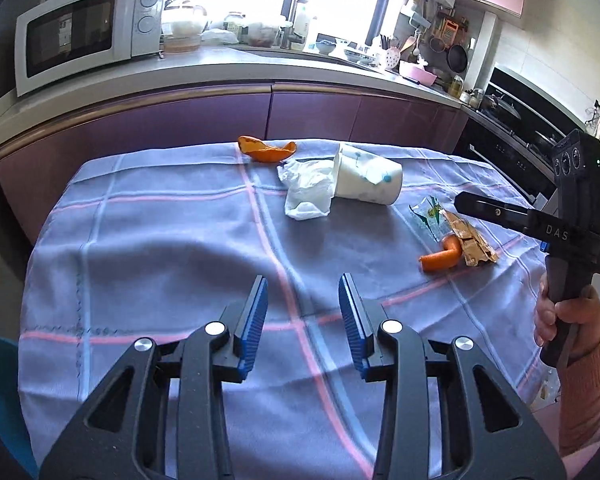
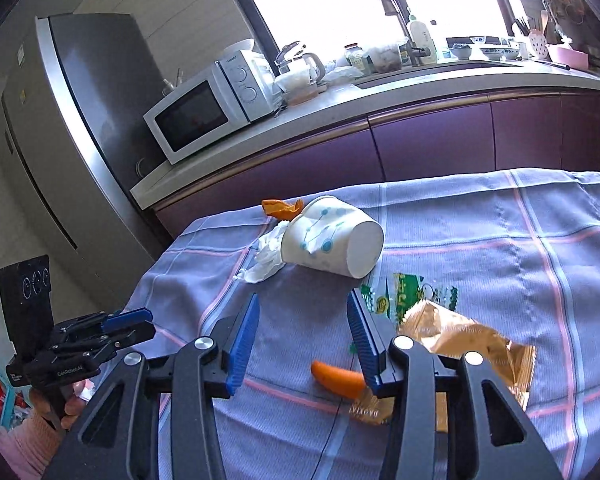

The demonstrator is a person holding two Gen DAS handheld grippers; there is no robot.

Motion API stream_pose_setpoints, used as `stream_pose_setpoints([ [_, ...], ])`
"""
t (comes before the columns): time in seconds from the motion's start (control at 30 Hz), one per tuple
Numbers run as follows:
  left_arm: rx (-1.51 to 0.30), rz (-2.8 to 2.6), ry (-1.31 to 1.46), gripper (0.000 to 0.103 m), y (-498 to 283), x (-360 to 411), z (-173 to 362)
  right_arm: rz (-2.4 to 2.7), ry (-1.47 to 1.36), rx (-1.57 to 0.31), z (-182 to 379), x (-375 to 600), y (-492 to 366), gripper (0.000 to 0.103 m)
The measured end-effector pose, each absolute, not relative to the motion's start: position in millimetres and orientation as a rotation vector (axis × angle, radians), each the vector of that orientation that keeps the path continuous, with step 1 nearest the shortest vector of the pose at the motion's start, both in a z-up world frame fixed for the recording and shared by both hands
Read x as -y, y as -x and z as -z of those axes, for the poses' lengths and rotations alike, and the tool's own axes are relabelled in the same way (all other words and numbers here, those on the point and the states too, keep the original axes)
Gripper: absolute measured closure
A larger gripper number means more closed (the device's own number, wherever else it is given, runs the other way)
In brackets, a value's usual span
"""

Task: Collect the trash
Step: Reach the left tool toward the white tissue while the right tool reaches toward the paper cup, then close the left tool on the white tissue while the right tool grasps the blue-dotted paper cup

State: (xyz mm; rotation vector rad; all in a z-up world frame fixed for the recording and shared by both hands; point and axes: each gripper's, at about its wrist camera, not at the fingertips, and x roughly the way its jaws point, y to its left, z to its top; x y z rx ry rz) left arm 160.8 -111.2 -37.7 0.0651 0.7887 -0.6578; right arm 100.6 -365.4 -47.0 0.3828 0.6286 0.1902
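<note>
Both empty, part-open: right gripper (image 2: 302,320) is lining up on the orange peel (image 2: 338,379) near the table's (image 1: 160,240) right edge, left gripper (image 1: 303,300) is hovering; next, straddle and pinch.

Right gripper (image 2: 302,306) hangs over the checked tablecloth (image 2: 480,248), jaws apart, nothing between them. Paper cup (image 2: 332,240) lies tipped ahead, crumpled tissue (image 2: 266,260) touching it. Gold wrapper (image 2: 460,336) sits right; the orange piece (image 2: 338,378) below is possibly peel.
</note>
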Motion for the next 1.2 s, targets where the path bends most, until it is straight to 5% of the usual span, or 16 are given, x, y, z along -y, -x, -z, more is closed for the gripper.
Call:
stream_pose_setpoints([
  [0.3, -0.830, 0.637, -0.171, 0.064, -213, 179, 47, -0.170, -0.391, -0.696, 51, 383, -169, 0.035],
  [0.5, -0.859, 0.615, -0.214, 0.061, -240, 204, 57, -0.188, -0.394, -0.778, 61, 390, -203, 0.031],
  [0.7, -0.910, 0.591, -0.246, 0.067, -261, 219, 70, -0.227, -0.393, -0.836, 71, 387, -220, 0.031],
  [0.97, -0.935, 0.595, -0.214, 0.095, -276, 216, 77, -0.239, -0.379, -0.834, 74, 386, -216, 0.049],
  [1.2, -0.900, 0.593, -0.216, 0.099, -259, 209, 72, -0.243, -0.366, -0.806, 71, 384, -209, 0.055],
])
